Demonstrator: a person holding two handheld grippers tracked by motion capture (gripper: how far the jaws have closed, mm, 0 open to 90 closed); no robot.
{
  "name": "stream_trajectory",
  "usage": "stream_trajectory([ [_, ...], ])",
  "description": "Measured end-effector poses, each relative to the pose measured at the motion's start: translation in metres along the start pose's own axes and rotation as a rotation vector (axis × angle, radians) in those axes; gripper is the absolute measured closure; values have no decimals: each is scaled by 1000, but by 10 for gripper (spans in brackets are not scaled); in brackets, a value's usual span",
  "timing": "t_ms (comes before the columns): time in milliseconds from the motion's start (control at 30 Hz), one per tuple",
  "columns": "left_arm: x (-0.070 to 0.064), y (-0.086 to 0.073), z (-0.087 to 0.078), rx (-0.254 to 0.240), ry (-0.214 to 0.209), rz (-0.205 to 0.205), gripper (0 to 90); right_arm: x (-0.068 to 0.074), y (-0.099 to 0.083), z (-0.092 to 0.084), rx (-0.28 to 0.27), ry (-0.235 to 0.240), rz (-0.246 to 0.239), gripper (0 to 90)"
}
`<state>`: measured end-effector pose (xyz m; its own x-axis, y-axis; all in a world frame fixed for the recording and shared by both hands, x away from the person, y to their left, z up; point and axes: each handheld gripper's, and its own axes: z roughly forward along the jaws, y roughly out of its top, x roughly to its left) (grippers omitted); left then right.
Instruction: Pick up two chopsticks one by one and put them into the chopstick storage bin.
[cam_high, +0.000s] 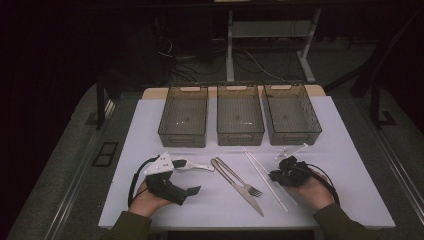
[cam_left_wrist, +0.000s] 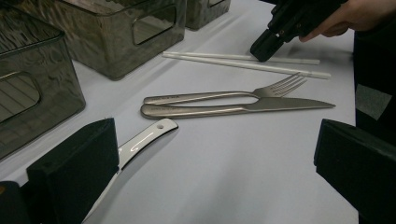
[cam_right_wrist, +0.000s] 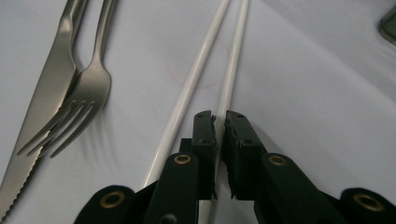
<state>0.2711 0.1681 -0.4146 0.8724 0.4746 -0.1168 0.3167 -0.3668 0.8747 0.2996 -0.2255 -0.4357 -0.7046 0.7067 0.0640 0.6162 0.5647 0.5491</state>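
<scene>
Two white chopsticks (cam_high: 265, 176) lie side by side right of centre on the white table. My right gripper (cam_right_wrist: 221, 119) is low over their near ends, its jaws shut on the right-hand chopstick (cam_right_wrist: 233, 70); the other chopstick (cam_right_wrist: 201, 70) runs just outside the left jaw. From the left gripper view, the right gripper (cam_left_wrist: 266, 46) tips down onto the chopsticks (cam_left_wrist: 233, 63). A steel fork (cam_high: 240, 180) and knife (cam_high: 246, 194) lie together mid-table. My left gripper (cam_left_wrist: 219, 154) rests open at the left, a white spoon handle (cam_left_wrist: 149, 137) passing by its left jaw.
Three smoky clear bins (cam_high: 184, 116) (cam_high: 240, 115) (cam_high: 291, 114) stand in a row at the back of the table, all empty. The fork (cam_right_wrist: 91, 88) and serrated knife (cam_right_wrist: 46, 102) lie close to the left of the chopsticks. Dark floor and desk legs lie beyond.
</scene>
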Motion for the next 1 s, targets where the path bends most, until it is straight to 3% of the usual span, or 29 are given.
stream_trajectory([
  [33,0,0,0,0,0,0,0,0,0,0,0,4,15,821],
  [233,0,0,1,3,1,-2,0,3,0,1,5,-18,-2,821],
  [433,-1,0,0,1,1,0,0,-2,-1,0,-3,6,64,839],
  [667,-1,0,1,-7,0,-7,0,-4,-2,0,-4,11,72,847],
  [833,0,0,0,-6,1,-1,0,-8,-3,-3,-7,-25,73,848],
  [1000,-1,0,1,-7,0,-3,0,-13,-5,-9,-29,-10,85,848],
])
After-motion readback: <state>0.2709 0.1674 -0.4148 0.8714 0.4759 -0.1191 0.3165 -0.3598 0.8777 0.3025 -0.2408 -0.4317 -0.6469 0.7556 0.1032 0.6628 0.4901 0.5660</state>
